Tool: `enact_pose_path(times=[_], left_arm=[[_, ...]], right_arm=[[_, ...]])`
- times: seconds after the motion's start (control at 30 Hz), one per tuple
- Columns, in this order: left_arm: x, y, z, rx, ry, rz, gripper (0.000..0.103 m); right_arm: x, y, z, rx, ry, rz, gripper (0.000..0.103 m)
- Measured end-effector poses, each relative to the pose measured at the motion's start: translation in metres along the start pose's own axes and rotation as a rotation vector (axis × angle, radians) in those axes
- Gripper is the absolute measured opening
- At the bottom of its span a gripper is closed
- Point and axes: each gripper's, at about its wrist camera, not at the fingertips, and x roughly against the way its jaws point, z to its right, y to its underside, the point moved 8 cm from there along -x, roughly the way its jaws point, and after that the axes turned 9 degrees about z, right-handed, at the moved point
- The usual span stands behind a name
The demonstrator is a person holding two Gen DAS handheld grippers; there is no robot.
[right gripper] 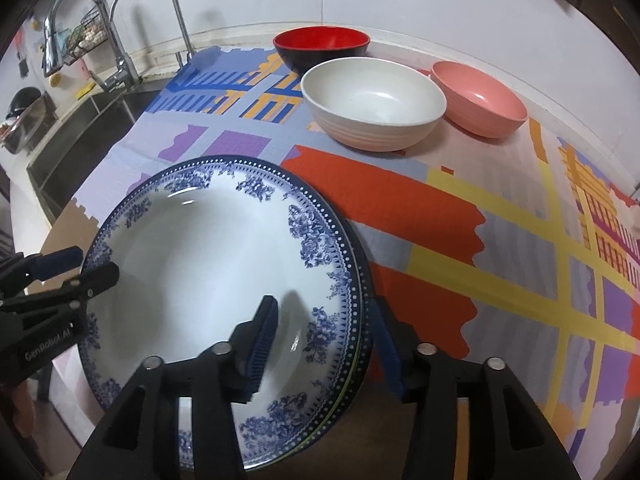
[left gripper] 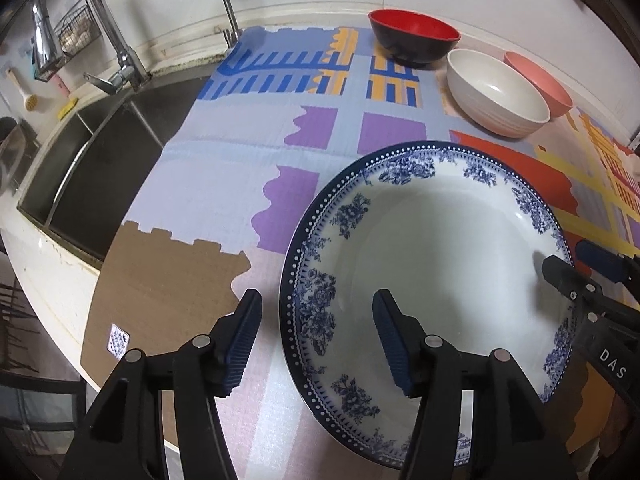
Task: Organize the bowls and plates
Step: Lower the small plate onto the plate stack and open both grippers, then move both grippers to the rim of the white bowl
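Left wrist view: left gripper [left gripper: 316, 340] jaws spread, straddling the near-left rim of the blue-and-white floral plate [left gripper: 432, 248] — pads clear of the china on both sides. The plate lies on the patterned mat [left gripper: 224, 168] beside the sink [left gripper: 100, 168]; red bowl [left gripper: 414, 38], white bowl [left gripper: 496, 94] and pink bowl [left gripper: 540, 82] stand well behind.

Right wrist view: right gripper [right gripper: 326, 340] likewise spread over the opposite rim, nothing pinched. Dark edges under the plate's rim suggest it tops a stack of plates [right gripper: 362, 312]. Step looks like a release. Best done by lifting both grippers straight up off the rims — a sideways pull could drag the top plate off centre.
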Motion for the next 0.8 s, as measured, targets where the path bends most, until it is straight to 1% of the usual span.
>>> enact_pose_path(times=[0.13, 0.23, 0.47, 0.53, 0.63, 0.8], left_arm=[[0.006, -0.006, 0.001, -0.01, -0.009, 0.028, 0.06], [0.012, -0.012, 0.002, -0.017, -0.005, 0.052, 0.064], [0.021, -0.034, 0.013, -0.09, 0.021, 0.153, 0.066], [0.021, -0.043, 0.016, -0.103, 0.033, 0.177, 0.066], [0.02, -0.057, 0.023, -0.108, 0.083, 0.198, 0.066], [0.025, -0.081, 0.035, -0.13, 0.12, 0.246, 0.066]], right_arm=[[0.006, -0.006, 0.004, 0.002, 0.019, 0.032, 0.053], [0.01, -0.01, 0.007, -0.003, 0.017, 0.046, 0.055], [0.019, -0.019, 0.015, -0.039, 0.02, 0.072, 0.055], [0.022, -0.024, 0.02, -0.058, 0.035, 0.085, 0.055], [0.027, -0.033, 0.028, -0.074, 0.062, 0.104, 0.055], [0.032, -0.048, 0.039, -0.103, 0.089, 0.144, 0.055]])
